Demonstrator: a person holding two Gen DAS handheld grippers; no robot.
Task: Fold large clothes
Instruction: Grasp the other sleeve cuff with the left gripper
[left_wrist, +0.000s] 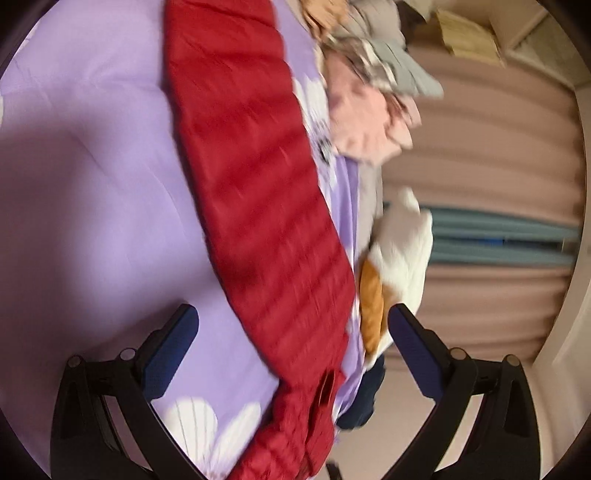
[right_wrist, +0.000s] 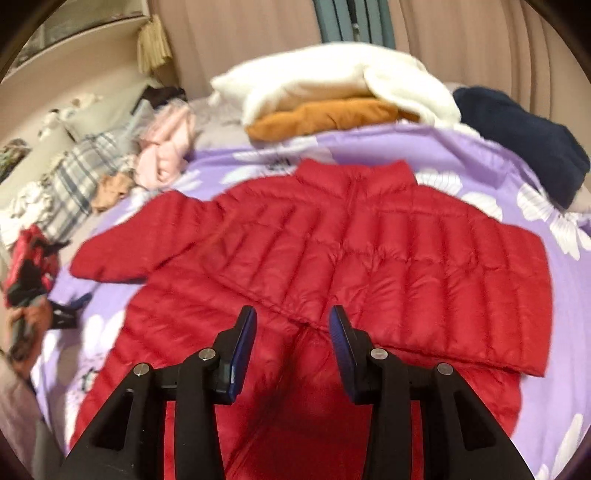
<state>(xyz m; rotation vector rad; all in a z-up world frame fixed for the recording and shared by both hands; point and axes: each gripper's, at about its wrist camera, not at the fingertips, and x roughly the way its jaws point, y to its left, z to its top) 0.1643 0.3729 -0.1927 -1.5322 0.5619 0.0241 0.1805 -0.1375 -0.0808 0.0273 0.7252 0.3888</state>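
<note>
Right wrist view looks down on a red puffer jacket spread flat on a bed with a purple flowered cover, collar toward the far side. One sleeve appears already folded in across the chest on the right-hand side of this view, while the other sleeve lies stretched out to the left, so the fold seems about half begun. The right gripper hovers over the jacket's lower middle with its fingers apart and nothing between them. From the left wrist view the left gripper is spread wide and empty as well, hanging above the red quilting near the bed's edge; that picture is blurred, so which part of the jacket it faces is hard to say. The next move likely calls for pinching the outstretched sleeve near its cuff and carrying it across the body, low enough to keep the slippery fabric from sliding. Room is tight at the margins: a white and orange stack and a navy garment crowd the far side, and a heap of loose clothes lies just beside the free sleeve.
</note>
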